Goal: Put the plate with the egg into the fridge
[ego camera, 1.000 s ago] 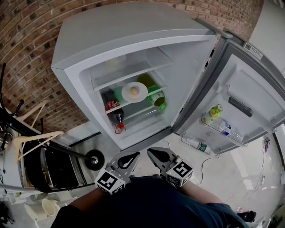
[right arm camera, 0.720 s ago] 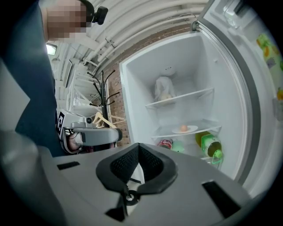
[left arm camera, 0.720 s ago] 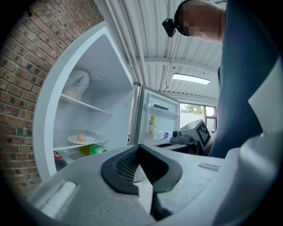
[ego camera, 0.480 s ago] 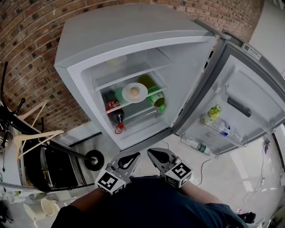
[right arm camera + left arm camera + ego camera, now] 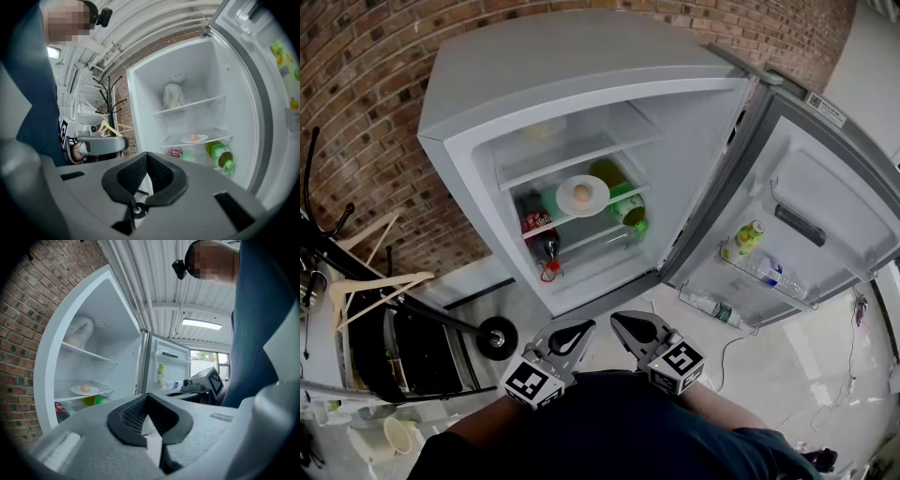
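Head view, plate [image 5: 600, 199] with the egg [image 5: 580, 194] on a shelf inside the open fridge [image 5: 534, 56], upper centre, left gripper [image 5: 574, 334] and right gripper [image 5: 632, 328] both closed, empty, lower centre

Place: workshop-type hall | Signs: bare brick wall [image 5: 356, 94], ribbed metal roof [image 5: 154, 282], strip light [image 5: 201, 324], coat stand [image 5: 110, 99], free-standing fridge [image 5: 572, 52]

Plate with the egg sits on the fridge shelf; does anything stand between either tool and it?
Nothing visible does. The fridge door stands open, and the plate lies in plain sight inside, facing the shut, empty left tool and right tool.
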